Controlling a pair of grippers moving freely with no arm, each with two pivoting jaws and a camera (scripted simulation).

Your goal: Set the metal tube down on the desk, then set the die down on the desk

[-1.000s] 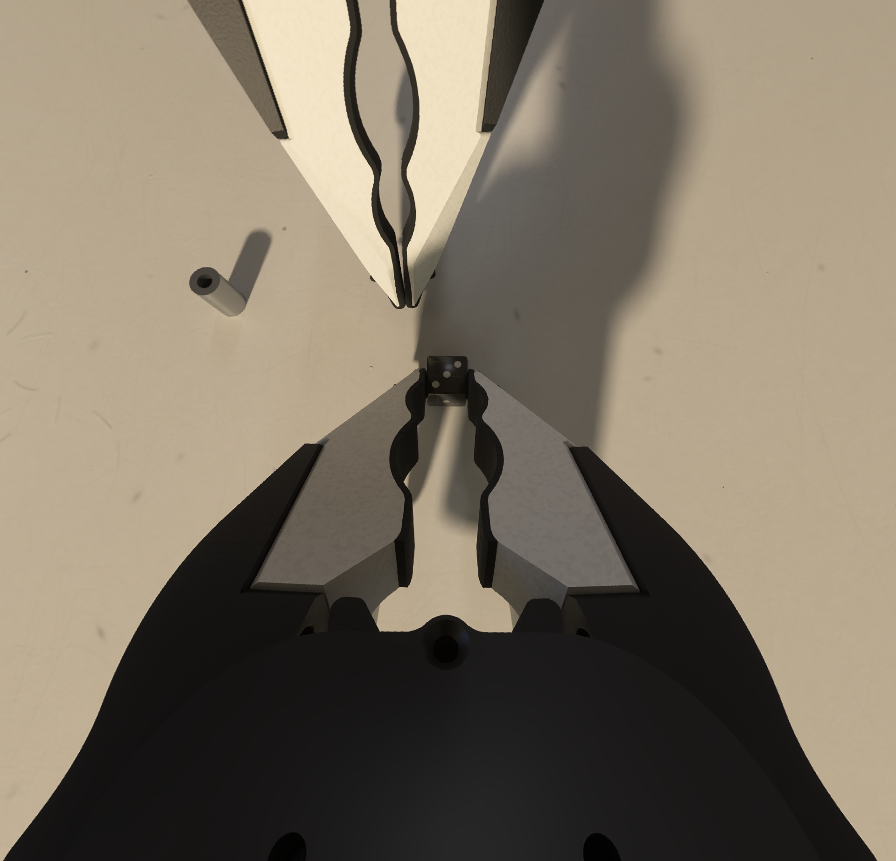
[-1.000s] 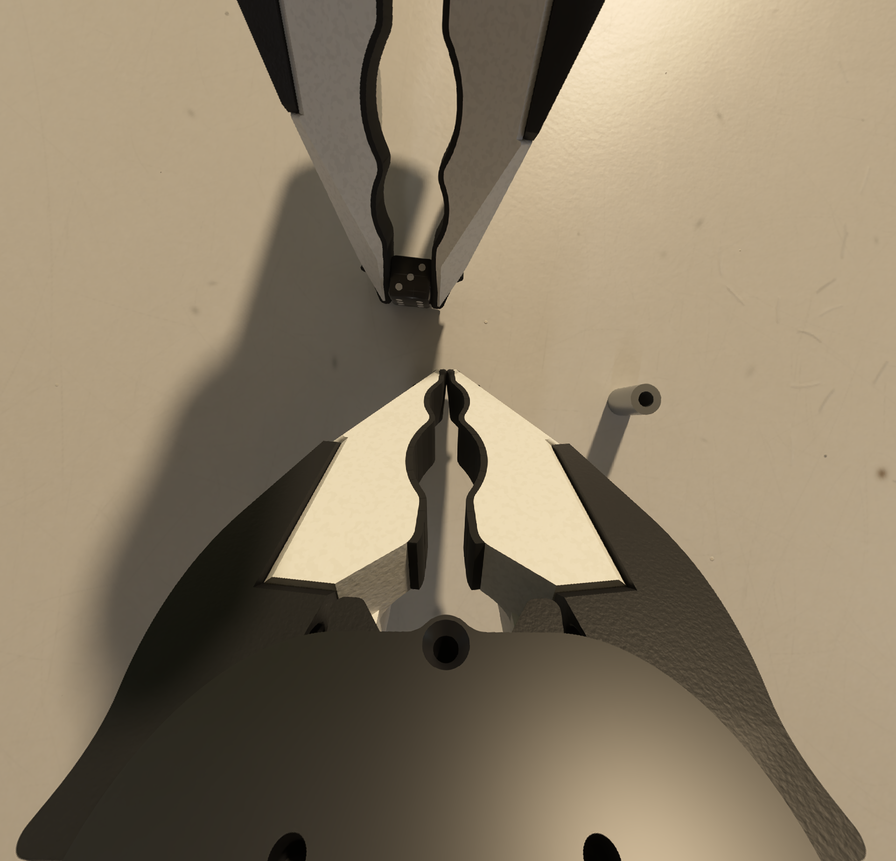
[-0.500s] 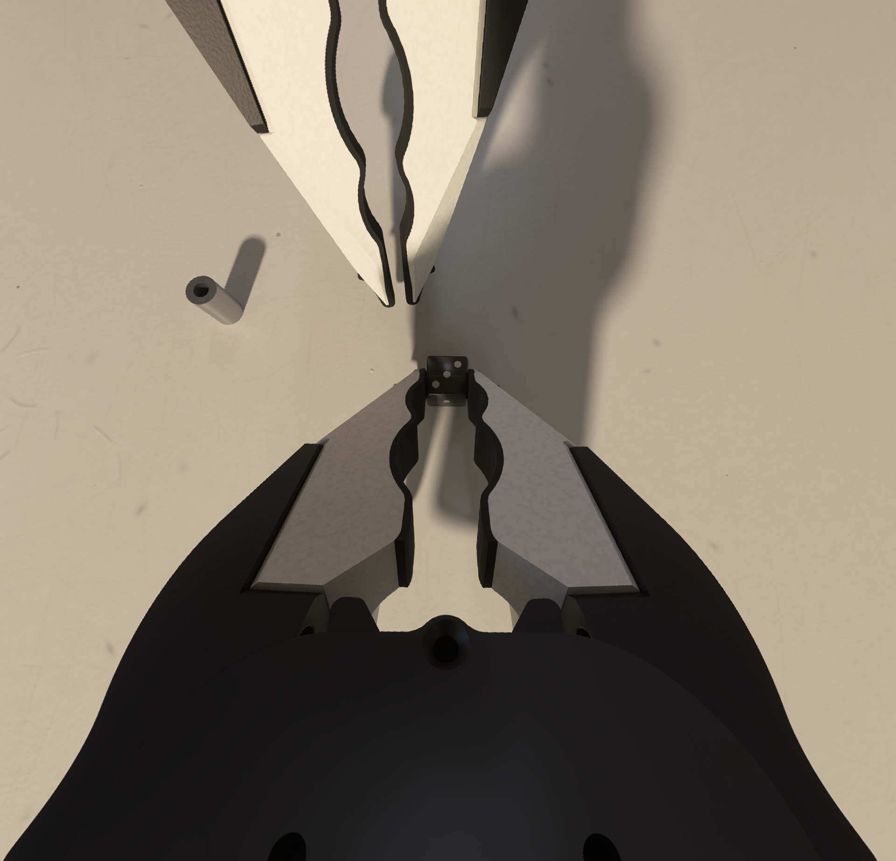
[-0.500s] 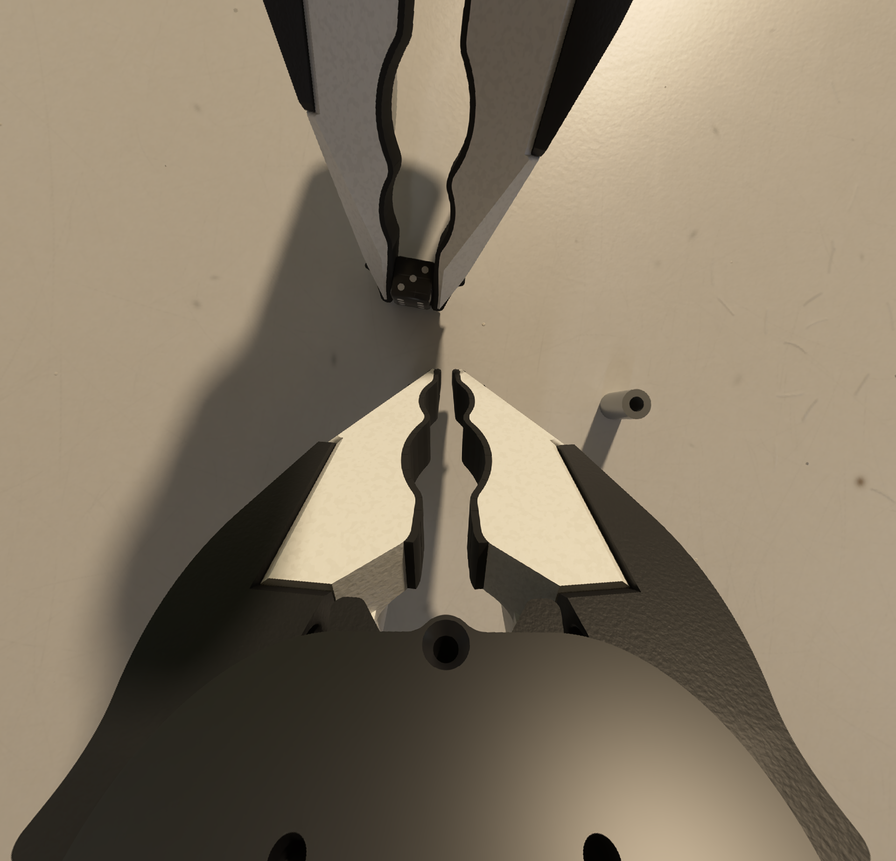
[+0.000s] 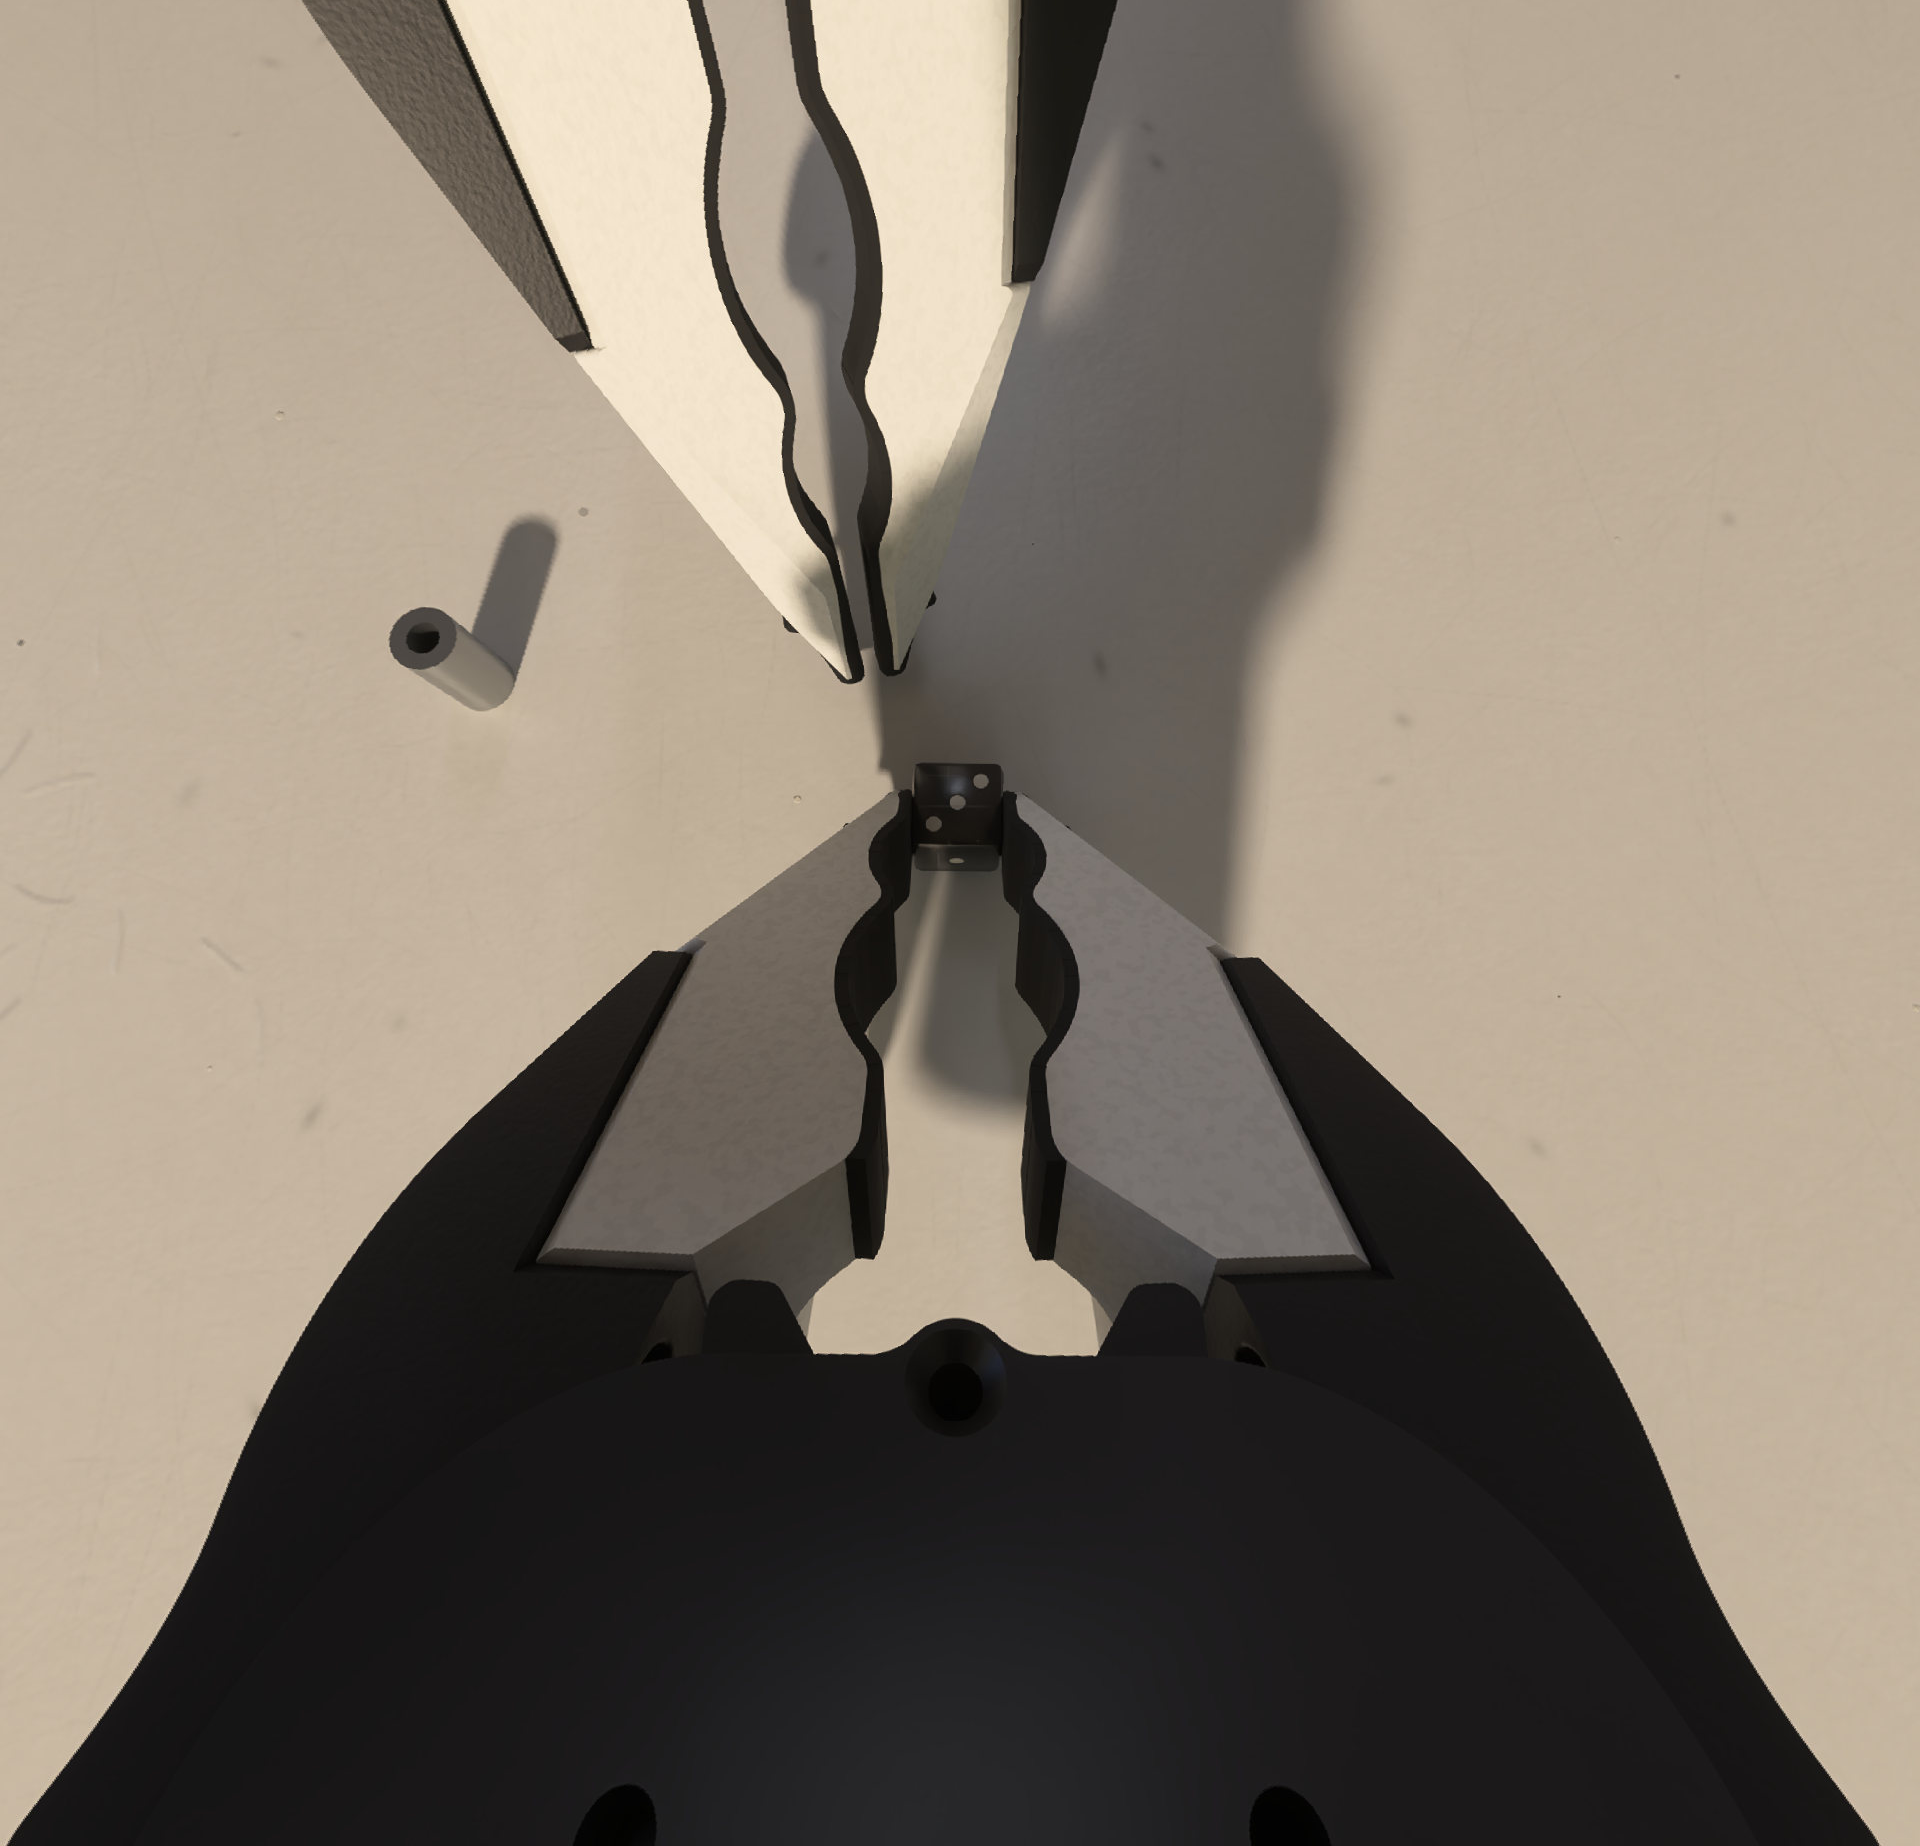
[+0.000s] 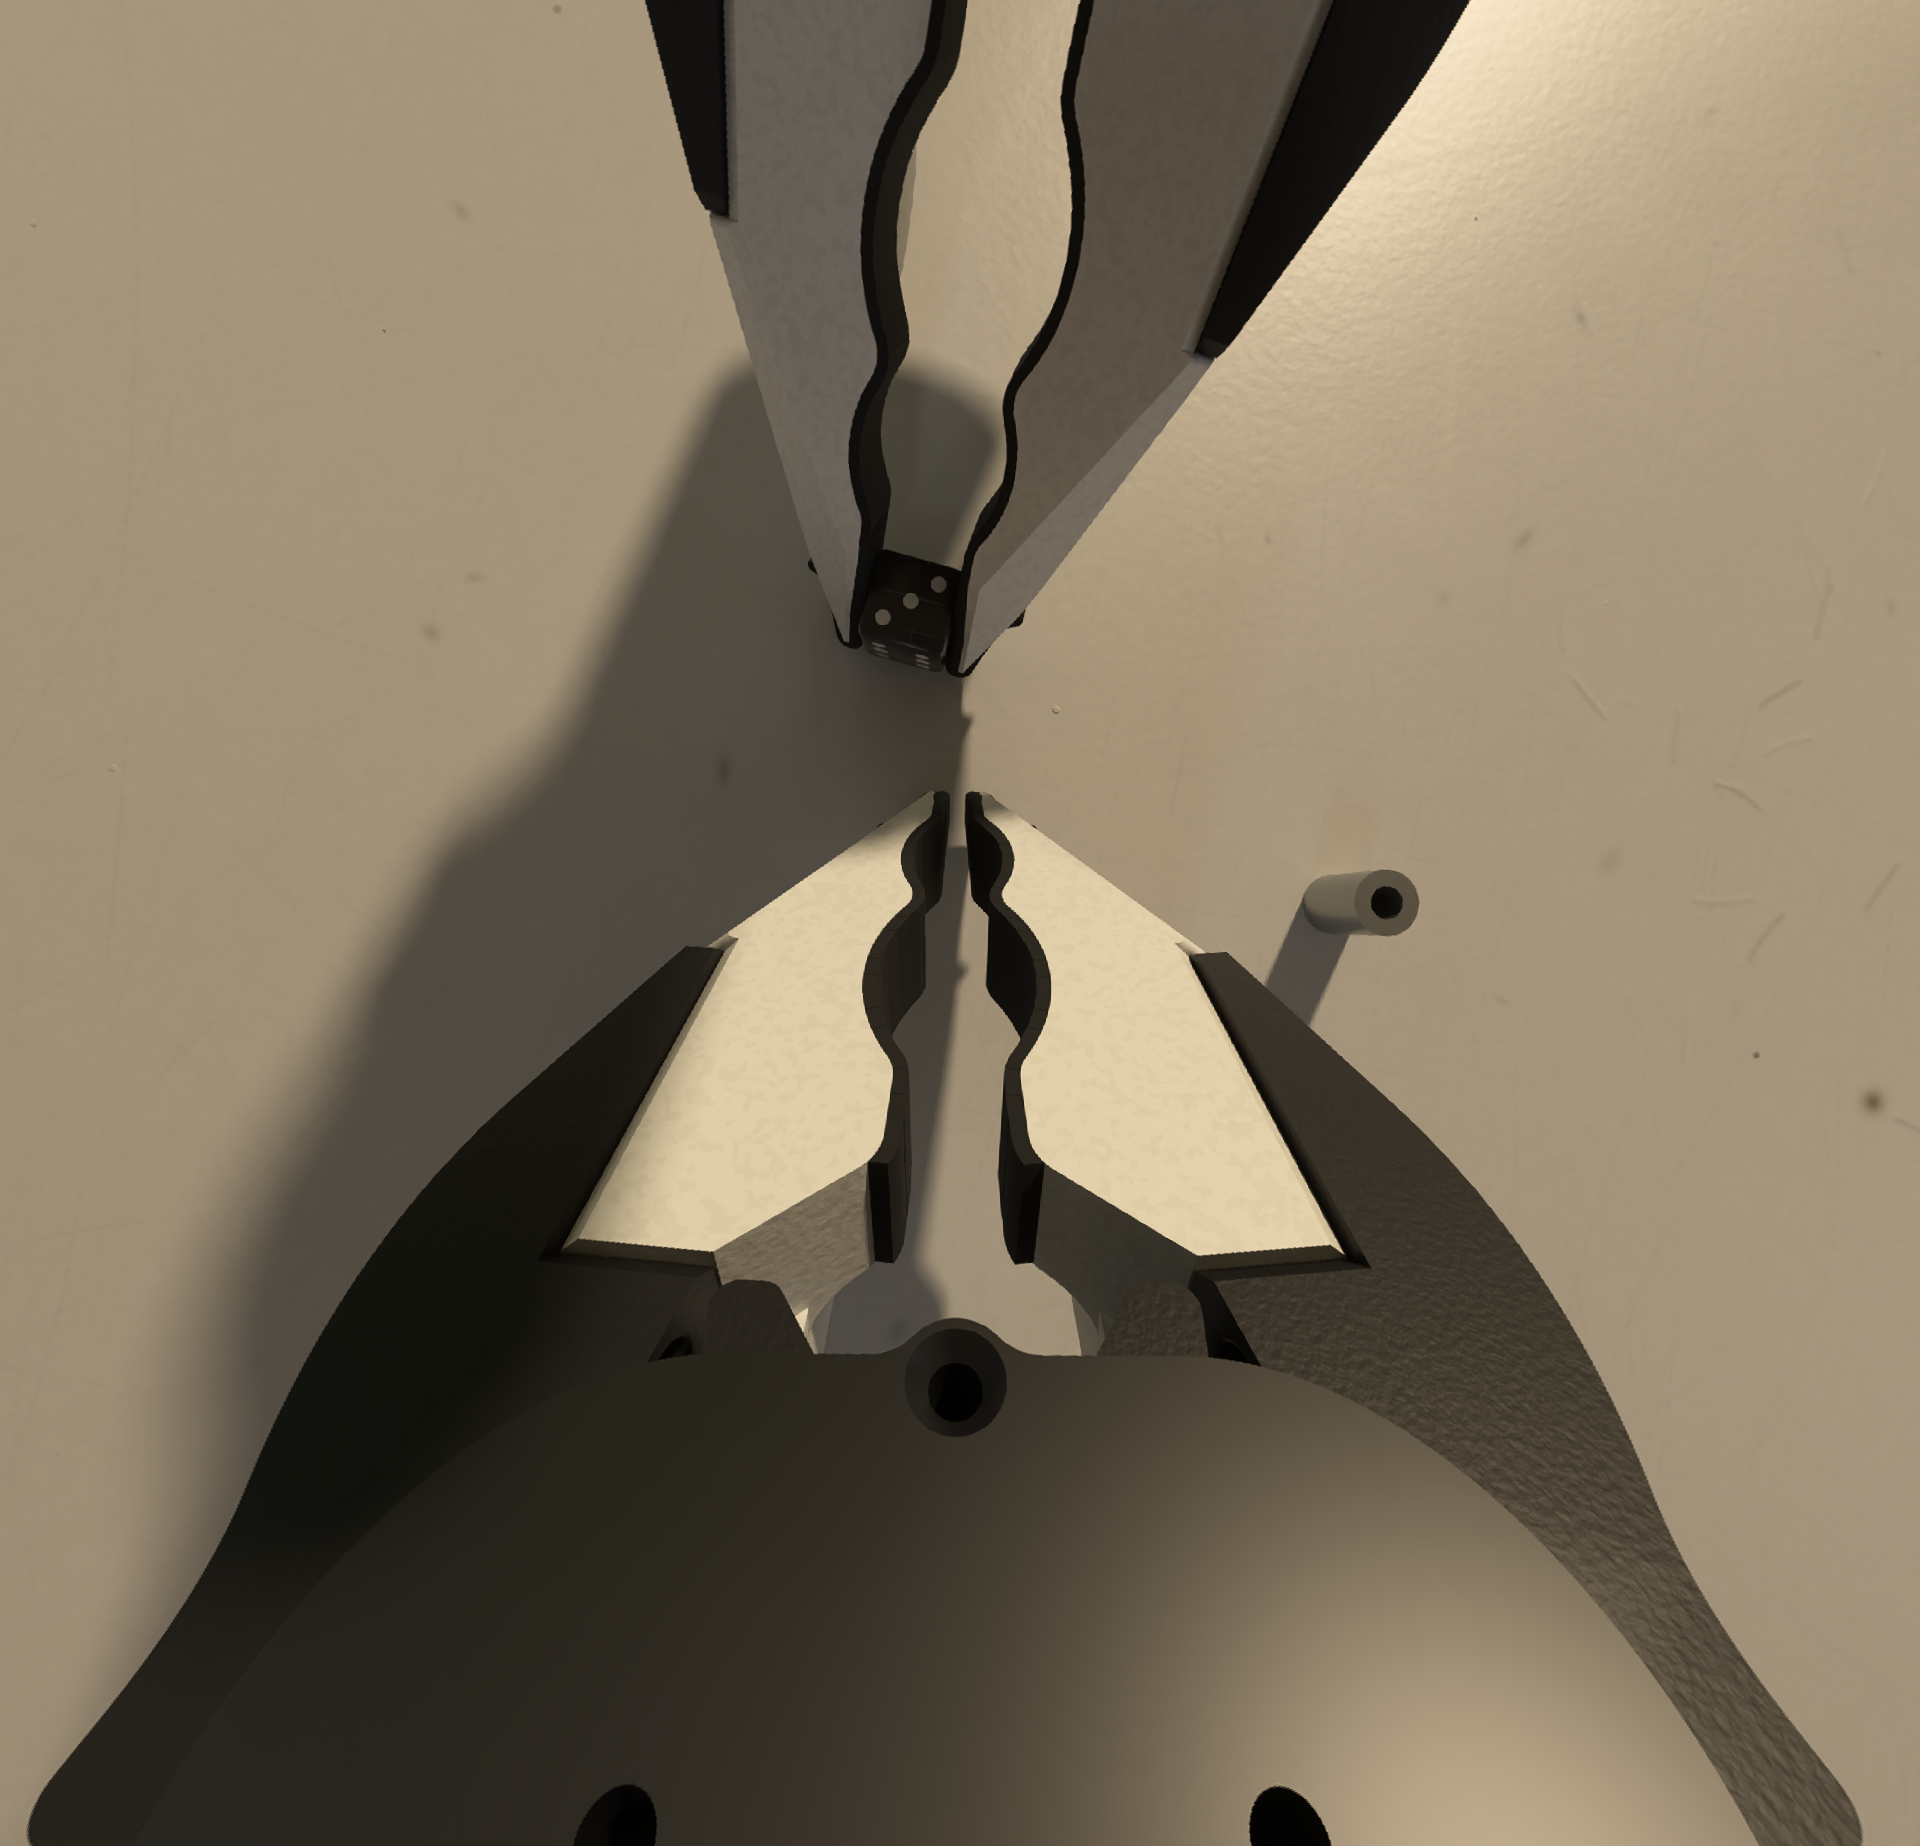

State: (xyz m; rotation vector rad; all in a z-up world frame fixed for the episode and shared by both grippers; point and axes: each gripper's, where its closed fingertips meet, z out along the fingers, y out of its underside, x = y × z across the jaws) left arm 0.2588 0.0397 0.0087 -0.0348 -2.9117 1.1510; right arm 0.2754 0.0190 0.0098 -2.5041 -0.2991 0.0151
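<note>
Lying on its side on the beige desk [image 5: 1558, 861], the grey metal tube [image 5: 449, 657] rests free of both grippers, its long axis running diagonally; in the left wrist view its open bore faces up-left toward the camera. It sits well off to the left of the left gripper [image 5: 957, 828], level with the gap between the two grippers. In the right wrist view the metal tube [image 6: 1361, 904] lies just to the right of the right gripper [image 6: 957, 801], its bore pointing right.

The black die [image 5: 957, 804] with pale pips is pinched at the very fingertips of the left gripper, whose jaws are closed only as far as the die's width. The right gripper is nearly closed, a thin slit between its tips, holding nothing, and points tip to tip at the left gripper, near but apart. No container shows anywhere on the desk.
</note>
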